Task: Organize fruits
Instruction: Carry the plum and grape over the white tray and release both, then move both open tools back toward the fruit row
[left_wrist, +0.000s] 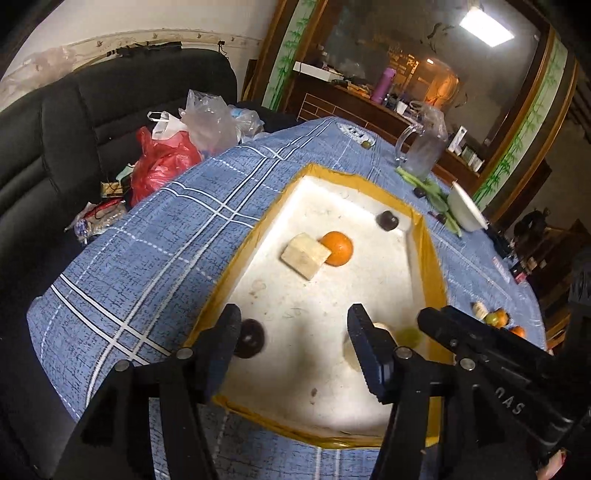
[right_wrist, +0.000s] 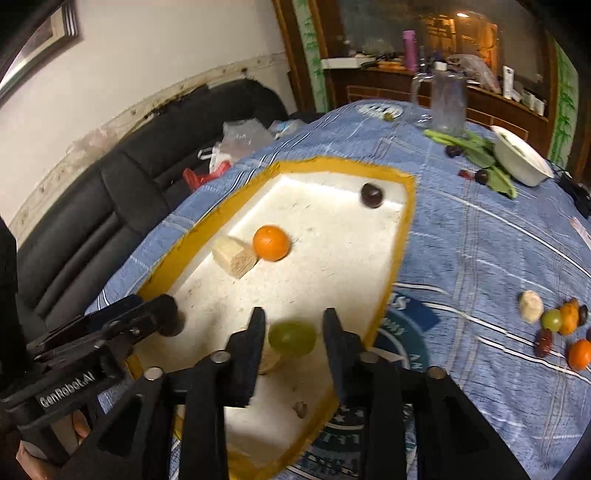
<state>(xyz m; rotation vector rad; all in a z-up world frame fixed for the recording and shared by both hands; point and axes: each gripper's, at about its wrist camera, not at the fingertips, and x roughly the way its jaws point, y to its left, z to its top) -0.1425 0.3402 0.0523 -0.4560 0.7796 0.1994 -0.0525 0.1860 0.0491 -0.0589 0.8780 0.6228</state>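
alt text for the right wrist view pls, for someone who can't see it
The right gripper hangs open over a white foam box with a green grape between its fingers. Further in lie an orange, a pale wood block and a dark plum. More fruit waits on the blue tablecloth to the right.

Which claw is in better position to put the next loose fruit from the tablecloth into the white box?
Probably the right claw: the loose fruit pile lies on its side. It stands open around a green grape over the white box.
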